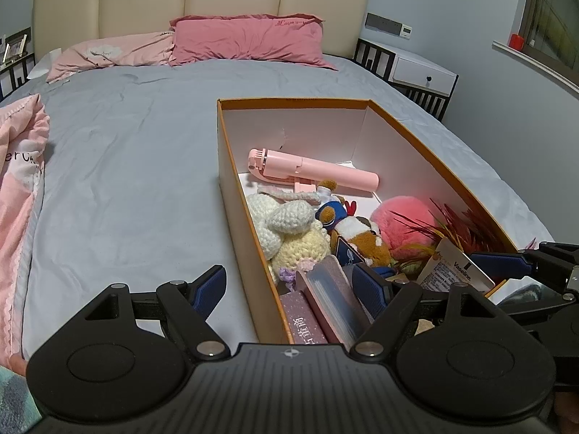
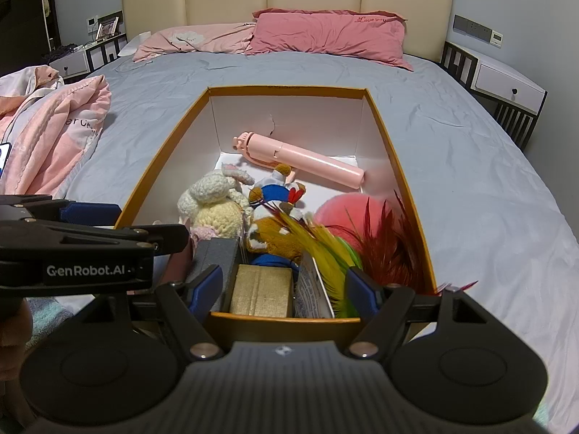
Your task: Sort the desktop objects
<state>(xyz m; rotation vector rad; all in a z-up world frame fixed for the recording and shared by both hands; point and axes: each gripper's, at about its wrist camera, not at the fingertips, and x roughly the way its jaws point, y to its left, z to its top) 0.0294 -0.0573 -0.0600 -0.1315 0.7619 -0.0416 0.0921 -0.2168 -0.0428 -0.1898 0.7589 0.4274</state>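
1. An orange-rimmed cardboard box with white inner walls (image 2: 398,166) sits on a bed with a grey sheet (image 2: 488,199). It holds the sorted items.
2. Inside lie a pink plastic folding selfie stick (image 2: 300,161), a cream crocheted bunny (image 2: 213,202), a small brown plush toy in a blue top (image 2: 275,213), a round pink plush ball (image 2: 347,217), red and yellow feathers (image 2: 362,253) and a gold textured box (image 2: 262,291).
3. The left gripper (image 1: 289,291) is spread wide and empty, straddling the box's left wall.
4. The right gripper (image 2: 284,291) is likewise spread and empty, over the box's near end.
5. Handling, as judged: the plush is light and squashy — pinch the body; the stick is rigid and smooth — grip mid-shaft; the feathers are fragile.
6. Readable writing: "Vaseline" on a white carton (image 1: 454,267); "GenRobot.AI" on the left gripper; "Love you" on the dark pink pillow (image 2: 329,36).
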